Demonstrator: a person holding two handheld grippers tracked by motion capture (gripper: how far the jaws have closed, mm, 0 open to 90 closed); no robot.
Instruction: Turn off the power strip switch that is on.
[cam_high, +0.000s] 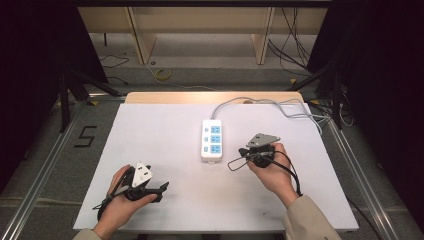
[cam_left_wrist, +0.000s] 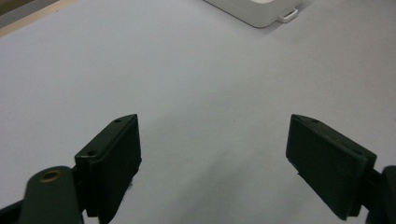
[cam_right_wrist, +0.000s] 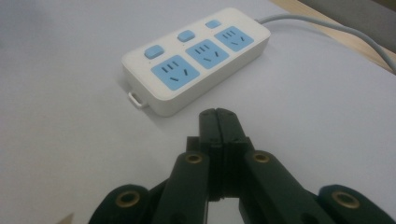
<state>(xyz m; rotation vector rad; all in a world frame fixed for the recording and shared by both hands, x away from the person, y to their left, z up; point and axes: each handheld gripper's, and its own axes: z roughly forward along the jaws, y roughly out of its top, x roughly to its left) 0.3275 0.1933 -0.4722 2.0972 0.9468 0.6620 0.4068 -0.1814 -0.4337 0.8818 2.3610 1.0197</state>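
Note:
A white power strip (cam_high: 211, 140) with three blue sockets and three blue switches lies at the middle of the white table (cam_high: 165, 130); its grey cord (cam_high: 260, 102) runs off to the back right. My left gripper (cam_high: 162, 187) rests low at the front left, jaws wide apart over bare table (cam_left_wrist: 210, 154), with the strip's near end (cam_left_wrist: 261, 11) at the top of the left gripper view. My right gripper (cam_high: 243, 151) sits just right of the strip, jaws pressed together with nothing between them (cam_right_wrist: 217, 114), a short way from the strip (cam_right_wrist: 196, 58).
The table's wooden back edge (cam_high: 210, 96) shows beyond the white surface. Cables (cam_high: 295, 45) lie on the floor behind, near wooden legs (cam_high: 142, 40). A floor marking "5" (cam_high: 86, 136) sits left of the table. A metal rail (cam_high: 350, 155) runs along the right.

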